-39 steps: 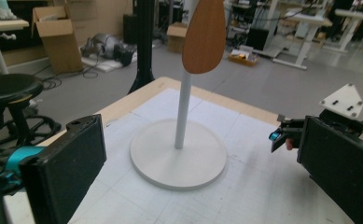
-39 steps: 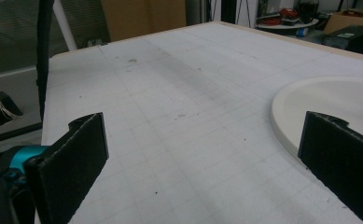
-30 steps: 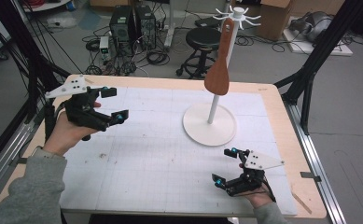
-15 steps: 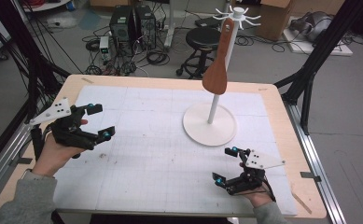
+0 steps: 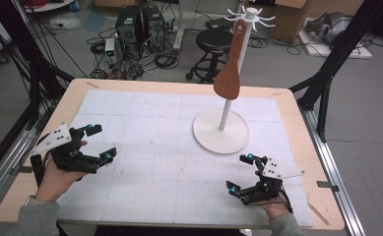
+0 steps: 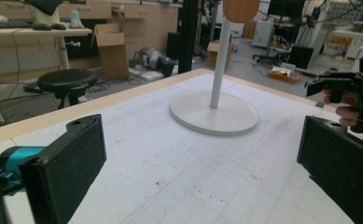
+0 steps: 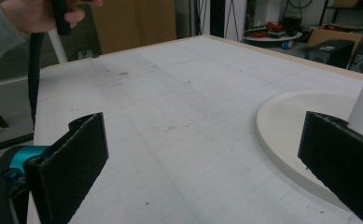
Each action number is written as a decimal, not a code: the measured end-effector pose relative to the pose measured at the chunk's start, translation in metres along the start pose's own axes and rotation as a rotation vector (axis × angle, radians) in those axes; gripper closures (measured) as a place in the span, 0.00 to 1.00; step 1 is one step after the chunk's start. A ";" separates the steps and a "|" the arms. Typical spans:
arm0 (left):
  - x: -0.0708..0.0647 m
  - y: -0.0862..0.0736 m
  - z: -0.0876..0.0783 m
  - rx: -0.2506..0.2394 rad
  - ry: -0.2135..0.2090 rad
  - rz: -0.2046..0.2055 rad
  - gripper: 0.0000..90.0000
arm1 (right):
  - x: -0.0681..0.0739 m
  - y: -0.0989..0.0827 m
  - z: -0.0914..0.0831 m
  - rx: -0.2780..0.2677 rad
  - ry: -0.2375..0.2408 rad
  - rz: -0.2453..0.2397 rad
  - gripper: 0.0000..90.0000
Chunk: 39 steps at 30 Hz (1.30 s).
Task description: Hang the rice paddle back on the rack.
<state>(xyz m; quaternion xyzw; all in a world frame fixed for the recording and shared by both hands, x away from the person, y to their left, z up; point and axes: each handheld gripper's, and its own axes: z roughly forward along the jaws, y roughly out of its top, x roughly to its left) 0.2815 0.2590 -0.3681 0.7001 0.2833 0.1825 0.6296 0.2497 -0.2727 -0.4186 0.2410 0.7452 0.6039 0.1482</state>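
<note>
- In the left hand-held gripper view, the wooden spatula (image 6: 240,9) is cut off by the top edge; just its rounded blade shows.
- The white stand (image 7: 310,135) in the right hand-held gripper view runs off the right edge, its pole partly behind a jaw.
- In the high view, both forearms are cut by the bottom edge.
- The table (image 5: 297,105) hides part of its frame.

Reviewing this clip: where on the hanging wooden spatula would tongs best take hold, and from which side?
Probably the narrow handle of the wooden spatula, just above the broad blade. It hangs upright from a hook on the white rack, blade down, so the handle is slim enough for open jaws. Come in level from the person's side; the right tongs are nearer. The post stands right beside it.
</note>
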 end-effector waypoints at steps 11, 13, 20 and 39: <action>0.003 -0.020 -0.009 0.004 0.055 -0.027 0.02 | -0.001 0.002 -0.007 -0.021 -0.025 -0.015 0.00; 0.002 -0.023 -0.013 -0.005 0.061 -0.028 0.02 | 0.000 0.002 -0.008 -0.020 -0.030 -0.011 0.00; 0.003 -0.034 -0.028 -0.037 0.100 -0.054 0.02 | -0.002 0.002 -0.010 -0.027 -0.063 -0.009 0.00; -0.007 -0.047 -0.023 0.018 0.115 -0.019 0.02 | -0.012 0.001 -0.023 -0.113 -0.192 0.058 0.00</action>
